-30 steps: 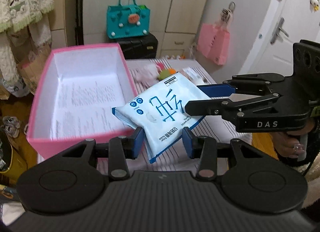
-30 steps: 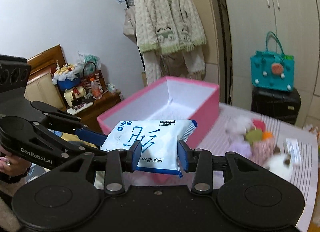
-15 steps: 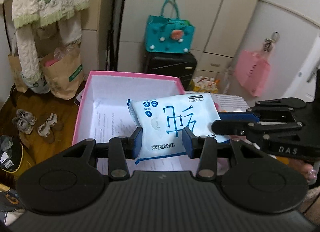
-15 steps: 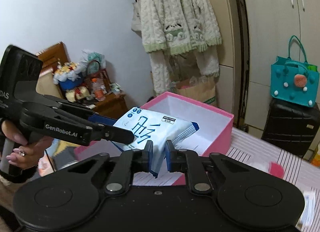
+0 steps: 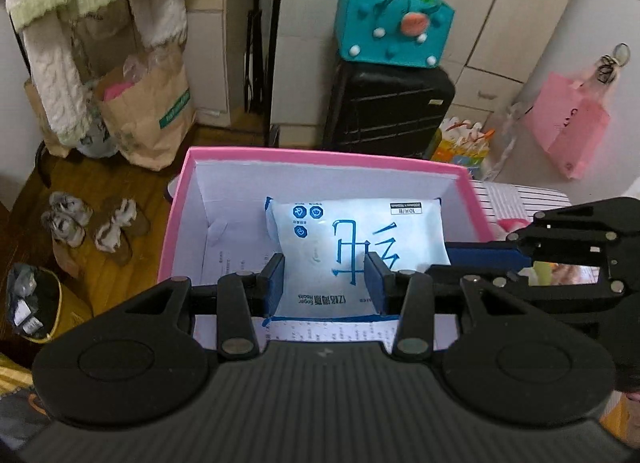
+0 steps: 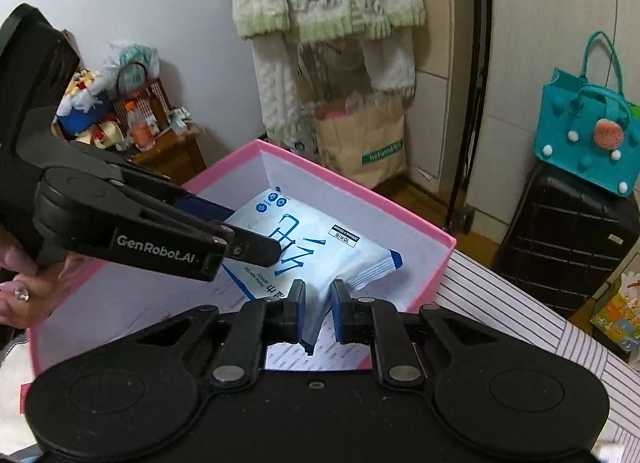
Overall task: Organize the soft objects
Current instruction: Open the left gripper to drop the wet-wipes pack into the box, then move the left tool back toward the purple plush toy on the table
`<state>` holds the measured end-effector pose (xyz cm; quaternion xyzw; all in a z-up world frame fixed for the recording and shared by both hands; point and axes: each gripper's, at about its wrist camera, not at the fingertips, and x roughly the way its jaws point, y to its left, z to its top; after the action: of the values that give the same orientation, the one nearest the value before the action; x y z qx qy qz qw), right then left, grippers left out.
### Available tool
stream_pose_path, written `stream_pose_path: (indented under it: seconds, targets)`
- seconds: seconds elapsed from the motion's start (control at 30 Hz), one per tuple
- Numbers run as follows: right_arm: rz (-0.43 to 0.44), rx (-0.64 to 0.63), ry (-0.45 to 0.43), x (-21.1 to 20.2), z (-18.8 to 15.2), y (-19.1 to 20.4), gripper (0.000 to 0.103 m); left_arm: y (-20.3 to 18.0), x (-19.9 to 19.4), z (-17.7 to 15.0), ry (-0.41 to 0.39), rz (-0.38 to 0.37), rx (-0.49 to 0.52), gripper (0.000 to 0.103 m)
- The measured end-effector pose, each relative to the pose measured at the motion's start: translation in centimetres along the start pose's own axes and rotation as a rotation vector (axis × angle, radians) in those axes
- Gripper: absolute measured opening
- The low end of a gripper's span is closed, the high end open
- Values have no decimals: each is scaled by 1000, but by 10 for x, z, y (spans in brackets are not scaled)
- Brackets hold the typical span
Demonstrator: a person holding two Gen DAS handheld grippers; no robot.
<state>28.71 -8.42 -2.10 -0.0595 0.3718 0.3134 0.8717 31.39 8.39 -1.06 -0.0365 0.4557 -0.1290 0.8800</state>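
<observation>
A white and blue pack of wet wipes (image 5: 352, 231) hangs low inside the pink box (image 5: 320, 155), above its paper-lined floor. My left gripper (image 5: 324, 283) is shut on the pack, with its blue pads pressed against the near end's two sides. My right gripper (image 6: 319, 303) is shut tight on the pack's (image 6: 320, 247) near edge, pinching it into a thin fold. In the left wrist view the right gripper (image 5: 452, 263) reaches in from the right. In the right wrist view the left gripper (image 6: 240, 231) comes in from the left over the box (image 6: 360, 195).
The box sits on a striped tablecloth (image 6: 520, 303). Behind it stand a black suitcase (image 5: 388, 103) with a teal bag (image 5: 392, 23) on top. A paper bag (image 5: 148, 103) and shoes (image 5: 92, 223) are on the floor at left. A hand (image 6: 16, 287) holds the left gripper.
Both grippers carried the pack from the table's side across the pink rim and down into the box. The right gripper's jaws narrowed from a wide hold to a tight pinch on the pack's edge.
</observation>
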Motion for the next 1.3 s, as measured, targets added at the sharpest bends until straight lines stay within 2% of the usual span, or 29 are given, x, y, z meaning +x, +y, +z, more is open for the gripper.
stream_pose_path:
  seconds: [0.1,0.2,0.3,0.47,0.53,0.6,0.7,0.83,1.13,1.3]
  targets:
    - [-5,-6,39,16,9,-4,18,10,11,0,41,-14,-43,41]
    - [-13,-17,75,25,11,-3,18,19,20,-3,91,-64,-89,41]
    - [-34,-25,78,26,6,1,18,21,26,-5,97,-81,-106,41]
    - [-120,-86,82,30,7,11,17,13,33,-4,78,-56,-89,42]
    - [-158,-124,87,33,8,14,17,10,36,-5,73,-22,-78,45]
    - [-175,-142,85,33,8,15,18,0,32,-9,41,41,21,55]
    - [-238,-189,47,25,4,19,21,-12,16,-16,-7,113,114,58]
    - [-162,-148,35,9,0,15,22,-16,-8,-20,-33,79,121,60]
    - [-15,-40,17,-41,-13,14,25,-25,-59,-31,13,21,111,61]
    - [37,-48,1,-77,-23,26,27,-36,-96,-44,6,16,129,61]
